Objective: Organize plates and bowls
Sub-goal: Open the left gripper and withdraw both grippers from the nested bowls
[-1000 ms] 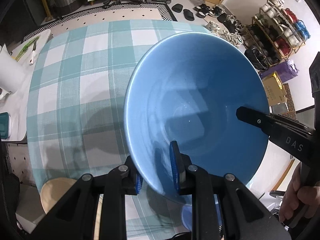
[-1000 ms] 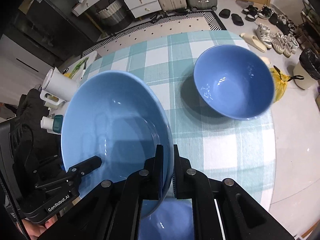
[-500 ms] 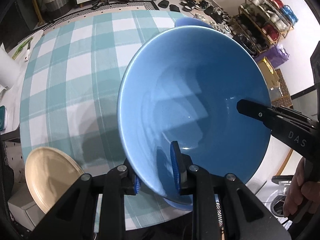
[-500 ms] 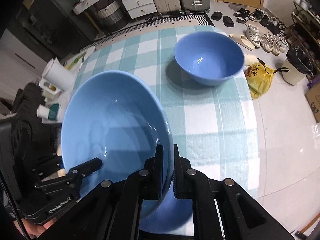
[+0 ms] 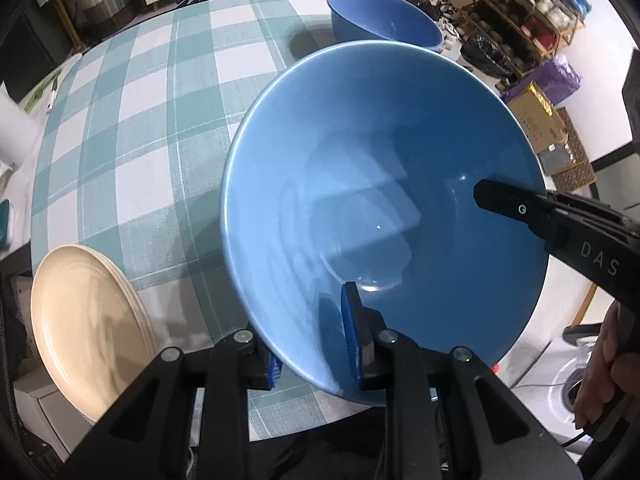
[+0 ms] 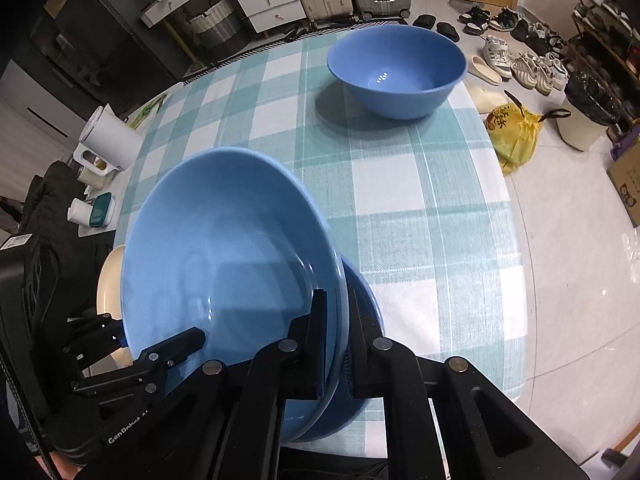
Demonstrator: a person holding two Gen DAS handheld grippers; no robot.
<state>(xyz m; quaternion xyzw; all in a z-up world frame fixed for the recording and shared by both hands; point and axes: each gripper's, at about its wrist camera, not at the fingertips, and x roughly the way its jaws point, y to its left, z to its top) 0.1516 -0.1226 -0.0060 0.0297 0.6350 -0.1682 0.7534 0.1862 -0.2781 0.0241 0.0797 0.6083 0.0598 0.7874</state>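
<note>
I hold a large blue bowl (image 5: 384, 208) between both tools, tilted and lifted off the worktop (image 6: 420, 200) near its front edge. My left gripper (image 5: 316, 344) has its jaws closed down on the near rim, one blue pad inside the bowl and one outside. My right gripper (image 6: 336, 344) pinches the opposite rim the same way, its jaws nearly together with only the wall of the bowl between them. In the right wrist view a second blue rim (image 6: 366, 300) shows just under and behind the bowl I carry, so I judge there is another blue dish beneath it and that I am either setting this bowl into it or taking it out; I cannot tell which, nor whether the two touch. A smaller blue bowl (image 6: 396, 72) stands alone at the far side of the checked cloth, well apart from my hands. A stack of cream plates (image 5: 88, 328) sits at the near left, partly over the edge of the worktop as far as I can see. As I judge it, the plates are already gathered, while the bowls are not: the far one has yet to join the others, so the job looks about half done.
</note>
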